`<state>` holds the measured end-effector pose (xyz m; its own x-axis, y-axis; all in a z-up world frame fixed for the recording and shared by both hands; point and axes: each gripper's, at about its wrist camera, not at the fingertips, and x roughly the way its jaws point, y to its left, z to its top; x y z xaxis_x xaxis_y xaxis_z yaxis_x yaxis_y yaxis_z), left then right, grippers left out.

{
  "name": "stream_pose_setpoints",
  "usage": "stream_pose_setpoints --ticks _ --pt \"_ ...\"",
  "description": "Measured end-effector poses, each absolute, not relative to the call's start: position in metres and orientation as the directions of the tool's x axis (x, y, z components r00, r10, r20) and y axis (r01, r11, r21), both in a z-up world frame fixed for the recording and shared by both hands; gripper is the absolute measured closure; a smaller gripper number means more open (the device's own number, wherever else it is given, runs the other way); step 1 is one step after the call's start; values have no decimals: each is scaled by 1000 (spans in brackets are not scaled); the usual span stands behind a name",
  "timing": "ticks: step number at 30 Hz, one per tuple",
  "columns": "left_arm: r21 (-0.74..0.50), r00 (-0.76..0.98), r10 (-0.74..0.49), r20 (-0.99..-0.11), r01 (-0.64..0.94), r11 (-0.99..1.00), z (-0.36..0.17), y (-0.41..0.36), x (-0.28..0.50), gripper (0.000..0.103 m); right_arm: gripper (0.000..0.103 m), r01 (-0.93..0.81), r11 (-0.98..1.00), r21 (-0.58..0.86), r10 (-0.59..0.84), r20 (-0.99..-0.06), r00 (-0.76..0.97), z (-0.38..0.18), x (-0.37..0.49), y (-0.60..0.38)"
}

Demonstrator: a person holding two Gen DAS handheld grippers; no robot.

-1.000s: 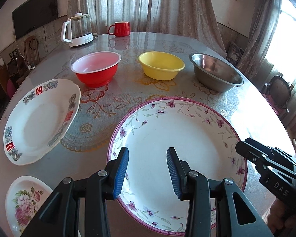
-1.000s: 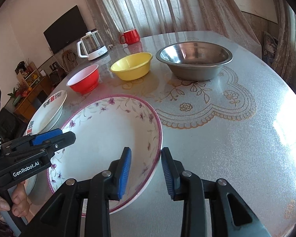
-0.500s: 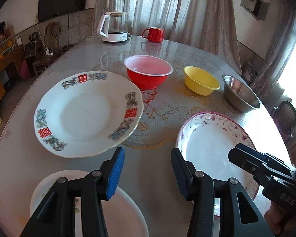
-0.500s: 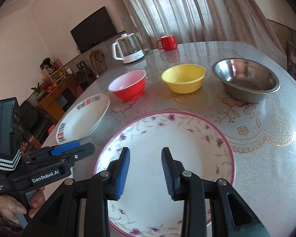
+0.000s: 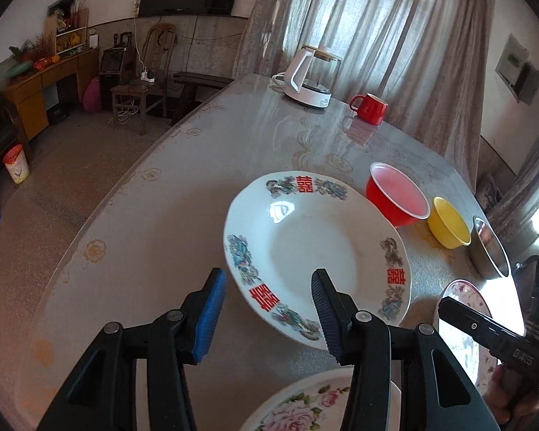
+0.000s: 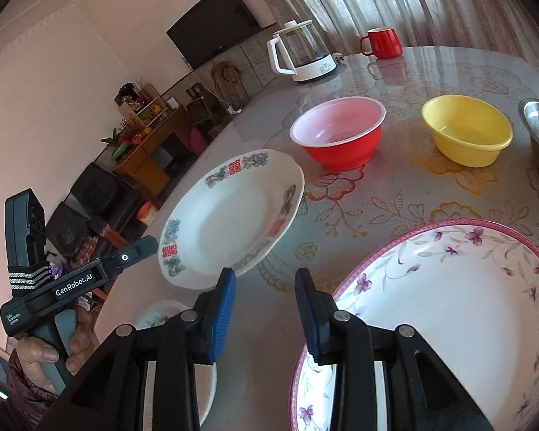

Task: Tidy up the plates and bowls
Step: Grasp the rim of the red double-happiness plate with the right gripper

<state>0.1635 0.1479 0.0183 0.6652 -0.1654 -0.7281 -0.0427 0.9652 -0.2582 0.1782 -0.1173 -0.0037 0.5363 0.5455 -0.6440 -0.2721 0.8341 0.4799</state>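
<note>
In the left wrist view the left gripper (image 5: 267, 310), partly open and holding nothing, frames the near rim of the red-lettered plate (image 5: 316, 251) at centre frame: stiff, glazed, slippery, breakable, best pinched there.

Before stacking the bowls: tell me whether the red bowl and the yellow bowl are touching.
Apart. The right wrist view shows the red bowl and the yellow bowl standing side by side with a clear strip of patterned table between them.

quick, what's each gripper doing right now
left gripper: open, empty, over the red-character plate
right gripper: open, holding nothing
</note>
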Motion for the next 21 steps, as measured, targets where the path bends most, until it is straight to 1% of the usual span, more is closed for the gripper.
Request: stream_pose_setpoints --ticks 4,9,14,16,17,18,20,21 --pt "-327 649 -227 -726 -35 945 10 170 184 53 69 -221 837 501 535 -663 524 -12 202 -111" --pt "-333 618 -237 -749 -42 942 -4 175 207 53 68 -178 849 498 512 -691 510 -22 223 -107" --pt "-384 594 -289 -751 -36 923 -17 176 229 53 68 -167 851 498 510 -706 491 -31 236 -99" --pt "-408 587 -313 -746 -32 912 -19 175 237 55 68 -180 844 505 522 -701 486 -31 241 -93" --pt "-412 585 -322 -744 -23 911 -20 172 242 57 65 -184 843 506 526 -701 482 -32 244 -90" --pt "-416 584 -336 -739 -2 909 -21 169 246 63 65 -180 848 498 517 -707 482 -33 247 -87" --pt "-377 578 -307 -756 -1 926 -23 162 252 66 65 -179 853 489 511 -716 475 -38 253 -80" --pt "-362 578 -291 -762 -7 932 -22 162 252 71 66 -181 855 486 510 -724 465 -41 255 -77"
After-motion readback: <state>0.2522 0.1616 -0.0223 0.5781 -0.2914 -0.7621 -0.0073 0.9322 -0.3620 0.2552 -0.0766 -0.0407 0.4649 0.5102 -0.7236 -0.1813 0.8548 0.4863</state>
